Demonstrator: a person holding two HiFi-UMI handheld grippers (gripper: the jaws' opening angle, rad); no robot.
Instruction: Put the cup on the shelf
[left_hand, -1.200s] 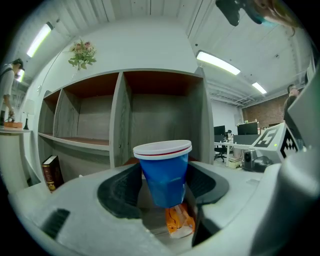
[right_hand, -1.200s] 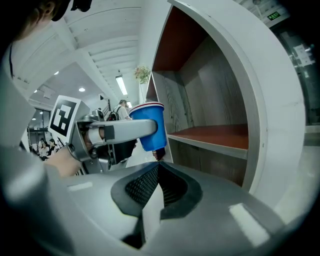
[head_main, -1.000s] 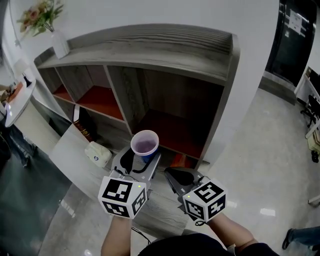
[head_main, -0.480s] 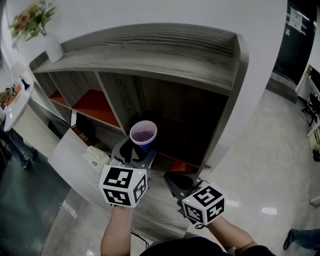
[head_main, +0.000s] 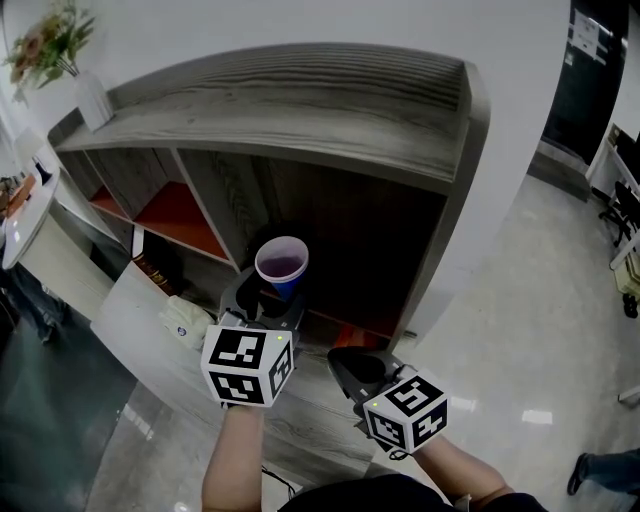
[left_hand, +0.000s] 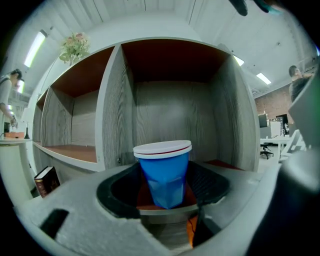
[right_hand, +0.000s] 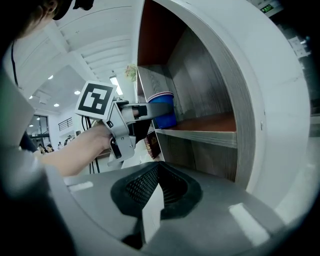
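- Cup (head_main: 283, 268): blue, white rim, upright, at the near edge of the red-brown floor in the right compartment of the shelf (head_main: 330, 100).
- Left tongs (head_main: 268, 300): jaws opening, one either side of the cup's lower body, a thin gap between each pad and the cup.
- Right tongs (head_main: 358, 362): closed, empty, low and nearer, right of the left tongs, outside the shelf.
- Book (left_hand: 46, 180): lower left compartment.

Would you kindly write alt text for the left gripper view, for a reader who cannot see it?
A blue cup with a white rim is upright between the left gripper's opening jaws, at the front of a grey wooden shelf compartment with a red floor. A book stands at lower left, and flowers sit on the shelf's top.
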